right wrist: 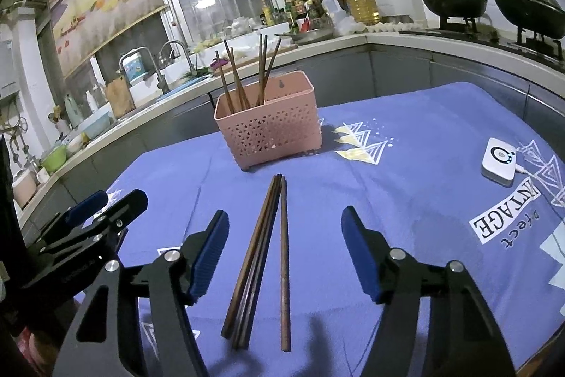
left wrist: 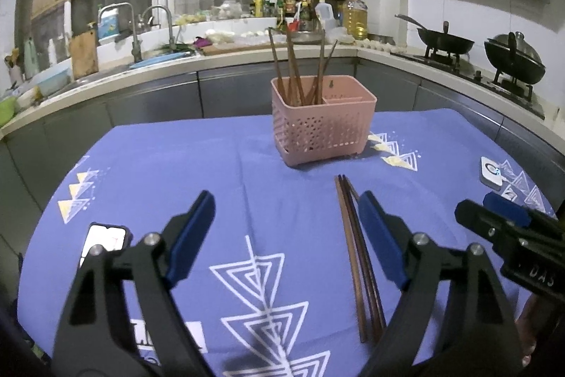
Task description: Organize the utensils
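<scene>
A pink perforated utensil basket (left wrist: 319, 126) (right wrist: 270, 126) stands on the blue tablecloth, and several brown chopsticks (left wrist: 300, 69) stand upright in its left compartment. Several loose chopsticks (right wrist: 263, 257) (left wrist: 355, 253) lie side by side on the cloth in front of the basket. My right gripper (right wrist: 285, 214) is open with these loose chopsticks lying between its fingers, untouched by the pads. My left gripper (left wrist: 286, 200) is open too, over bare cloth, and the loose chopsticks lie just inside its right finger (left wrist: 379, 235). The two grippers sit close side by side.
A small white device (right wrist: 499, 161) with a cable lies on the cloth at the right. A phone (left wrist: 106, 237) lies at the left, near the table edge. Behind the table runs a kitchen counter (left wrist: 226, 59) with a sink, bottles and two woks (left wrist: 513, 59) on a stove.
</scene>
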The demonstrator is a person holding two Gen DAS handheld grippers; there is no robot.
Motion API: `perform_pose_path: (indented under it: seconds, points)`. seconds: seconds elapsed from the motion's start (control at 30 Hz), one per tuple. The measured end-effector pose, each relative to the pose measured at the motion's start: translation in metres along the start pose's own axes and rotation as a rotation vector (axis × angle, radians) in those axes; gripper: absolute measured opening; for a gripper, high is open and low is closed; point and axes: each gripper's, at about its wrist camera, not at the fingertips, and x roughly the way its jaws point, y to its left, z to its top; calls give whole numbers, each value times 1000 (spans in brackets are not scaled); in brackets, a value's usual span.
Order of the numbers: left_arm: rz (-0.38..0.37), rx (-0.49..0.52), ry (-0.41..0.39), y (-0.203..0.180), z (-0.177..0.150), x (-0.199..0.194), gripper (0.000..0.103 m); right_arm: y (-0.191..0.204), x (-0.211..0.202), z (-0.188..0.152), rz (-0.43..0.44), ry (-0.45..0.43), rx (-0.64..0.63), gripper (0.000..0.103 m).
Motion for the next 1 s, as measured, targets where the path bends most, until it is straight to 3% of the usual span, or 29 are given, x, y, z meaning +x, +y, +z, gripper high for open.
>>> perform_pose_path:
  seconds: [0.4,1.0]
  points:
    - [-8,6,20,2,0,0,95,-3,5,-3,5,24,19,66]
    - [27,20,20,-1,-1,1,95,-5,8,-7,10,30,29,66]
